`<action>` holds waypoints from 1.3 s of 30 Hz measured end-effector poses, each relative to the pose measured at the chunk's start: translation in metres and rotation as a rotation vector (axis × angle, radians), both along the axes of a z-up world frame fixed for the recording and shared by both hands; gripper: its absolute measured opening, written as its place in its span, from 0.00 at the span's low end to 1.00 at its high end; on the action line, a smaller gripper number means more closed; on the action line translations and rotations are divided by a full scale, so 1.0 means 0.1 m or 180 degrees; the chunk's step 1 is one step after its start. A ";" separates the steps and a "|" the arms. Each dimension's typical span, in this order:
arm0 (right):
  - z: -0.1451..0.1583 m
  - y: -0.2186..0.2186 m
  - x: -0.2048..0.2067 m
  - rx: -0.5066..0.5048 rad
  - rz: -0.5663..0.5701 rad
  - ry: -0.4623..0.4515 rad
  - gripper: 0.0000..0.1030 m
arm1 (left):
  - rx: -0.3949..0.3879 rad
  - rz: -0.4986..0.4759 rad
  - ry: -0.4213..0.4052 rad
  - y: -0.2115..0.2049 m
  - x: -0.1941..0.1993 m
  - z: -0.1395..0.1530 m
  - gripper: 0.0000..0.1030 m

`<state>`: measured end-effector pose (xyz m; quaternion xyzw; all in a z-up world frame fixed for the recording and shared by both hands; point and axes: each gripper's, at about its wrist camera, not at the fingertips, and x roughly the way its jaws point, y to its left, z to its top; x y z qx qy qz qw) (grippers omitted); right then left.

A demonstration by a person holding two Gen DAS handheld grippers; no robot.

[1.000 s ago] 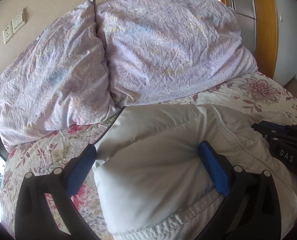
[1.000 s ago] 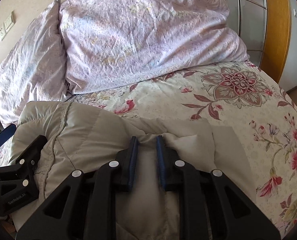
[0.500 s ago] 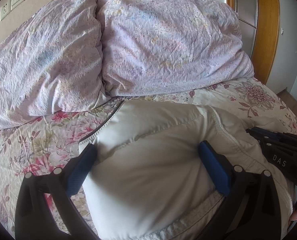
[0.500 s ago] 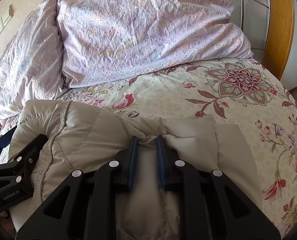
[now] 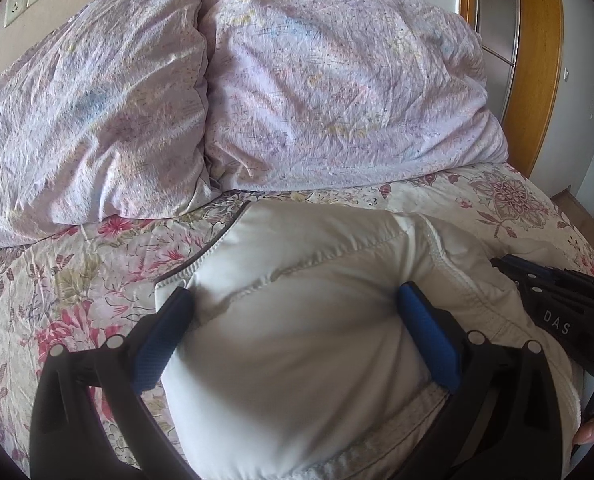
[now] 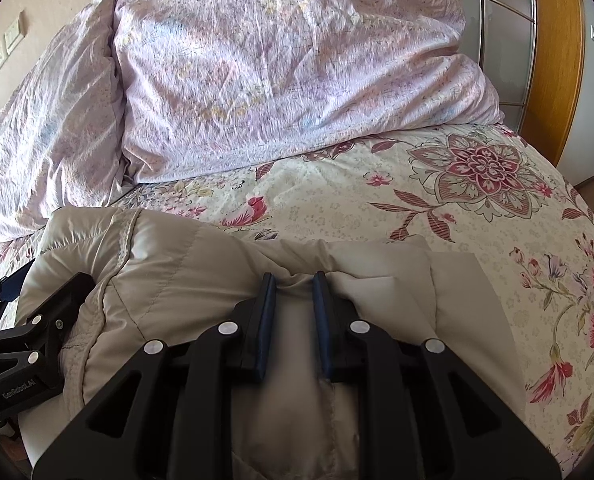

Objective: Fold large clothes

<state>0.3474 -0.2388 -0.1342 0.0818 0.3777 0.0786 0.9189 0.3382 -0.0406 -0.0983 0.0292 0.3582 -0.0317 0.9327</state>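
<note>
A puffy cream padded jacket (image 5: 305, 352) lies bunched on the floral bedspread (image 5: 77, 280). My left gripper (image 5: 295, 300) stands wide around a thick fold of the jacket, its blue pads (image 5: 425, 332) pressing into the padding on both sides. In the right wrist view the jacket (image 6: 177, 280) fills the lower left. My right gripper (image 6: 295, 280) is shut on a pinch of its fabric, the jaws nearly together. Each gripper shows at the edge of the other's view: the right one (image 5: 565, 316), the left one (image 6: 29, 344).
Two large lilac pillows (image 5: 329, 92) (image 5: 85, 128) lean against the wall at the head of the bed. An orange wooden wardrobe frame (image 5: 537, 60) stands at the right. Bare floral bedspread (image 6: 477, 208) stretches to the right of the jacket.
Both grippers have moved with the jacket toward the pillows, which now loom larger. The jacket's far edge lies closer to the pillows. Both grips look unchanged.
</note>
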 end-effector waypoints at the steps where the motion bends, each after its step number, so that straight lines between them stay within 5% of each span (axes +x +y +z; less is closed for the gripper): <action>1: 0.00 -0.01 0.00 0.0018 0.0004 -0.0006 0.18 | 0.0019 0.0011 -0.0004 -0.01 0.00 0.00 0.98; 6: 0.03 -0.06 -0.03 0.0170 0.0054 0.0002 0.20 | 0.0103 0.0038 -0.0012 0.01 -0.12 0.12 0.98; 8: 0.12 -0.13 -0.06 0.0245 0.0188 0.0142 0.24 | -0.0093 -0.0035 0.0095 0.11 -0.28 0.21 0.98; 9: 0.18 -0.19 -0.11 0.0326 0.0293 0.0167 0.37 | -0.0224 -0.0098 0.0153 0.18 -0.37 0.26 0.98; 10: 0.24 -0.26 -0.18 0.0429 0.0378 0.0156 0.64 | -0.0348 -0.0170 0.0204 0.25 -0.46 0.31 0.98; 12: 0.39 -0.48 -0.35 0.0592 0.0404 0.0053 0.98 | -0.0575 -0.0288 0.0280 0.43 -0.64 0.40 0.98; 16: 0.61 -1.03 -0.64 0.0750 0.0292 -0.0067 0.99 | -0.0781 -0.0326 0.0412 0.71 -0.87 0.37 0.98; 21: 0.24 -1.35 -0.49 0.1294 0.0379 0.0816 0.99 | -0.1074 -0.0252 0.0687 0.83 -0.89 0.19 0.98; 29: -0.32 -1.27 -0.26 0.1870 0.0727 0.1645 0.99 | -0.1398 -0.0273 0.0828 0.85 -0.85 0.10 0.98; 39: -0.40 -1.03 -0.20 0.1933 0.1149 0.1893 0.99 | -0.1757 -0.0310 0.0975 0.96 -0.82 -0.03 0.98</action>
